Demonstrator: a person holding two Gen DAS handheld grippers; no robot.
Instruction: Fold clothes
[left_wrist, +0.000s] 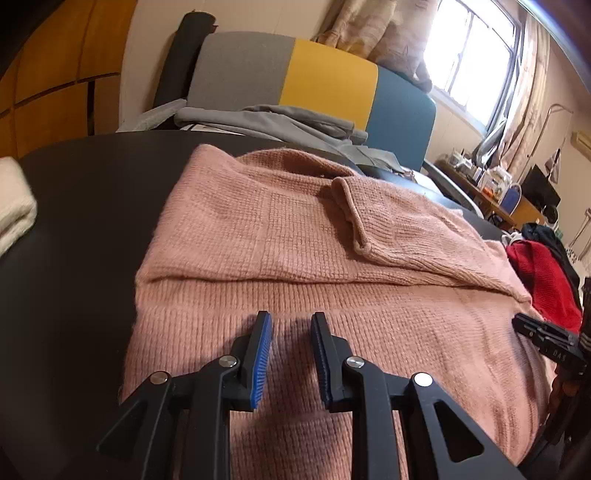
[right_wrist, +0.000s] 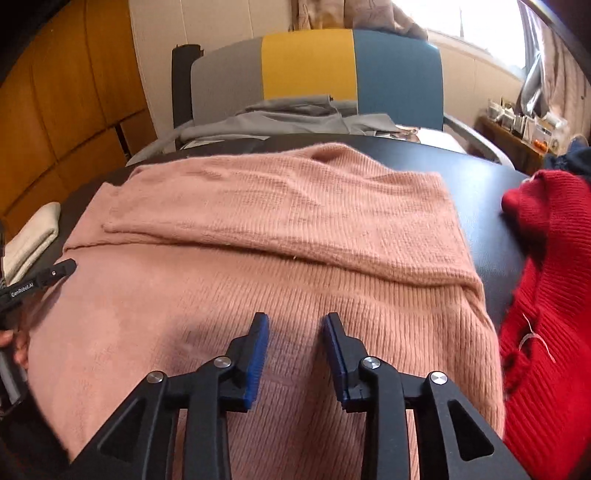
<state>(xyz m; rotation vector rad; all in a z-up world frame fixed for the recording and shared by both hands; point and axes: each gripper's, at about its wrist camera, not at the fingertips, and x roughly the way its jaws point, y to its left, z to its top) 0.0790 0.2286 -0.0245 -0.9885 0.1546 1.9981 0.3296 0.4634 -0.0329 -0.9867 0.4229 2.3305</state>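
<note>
The left claw (left_wrist: 291, 321) hangs over the near part of a pink knitted sweater (left_wrist: 295, 236), its blue-padded fingers parted a little with nothing between them. The right claw (right_wrist: 295, 321) does the same over the same sweater (right_wrist: 277, 221), its fingers parted slightly wider and likewise empty. Just ahead of both claws a fold edge runs across the sweater, with a doubled layer lying beyond it; in the left view a sleeve cuff (left_wrist: 354, 218) rests on that layer, ahead and to the right of the fingers.

The sweater lies on a dark table (left_wrist: 85, 206). To the right of the right claw a red knitted garment (right_wrist: 546, 295) lies on the table, just beside the pink one. Far to the left of the left claw sits a folded cream cloth (left_wrist: 14, 206).

Beyond the table stands a chair with a grey, yellow and blue back (right_wrist: 314, 62), grey clothes (right_wrist: 280, 118) piled on its seat. Wooden panels (right_wrist: 66, 92) are to the left, a bright curtained window (left_wrist: 472, 55) to the right.
</note>
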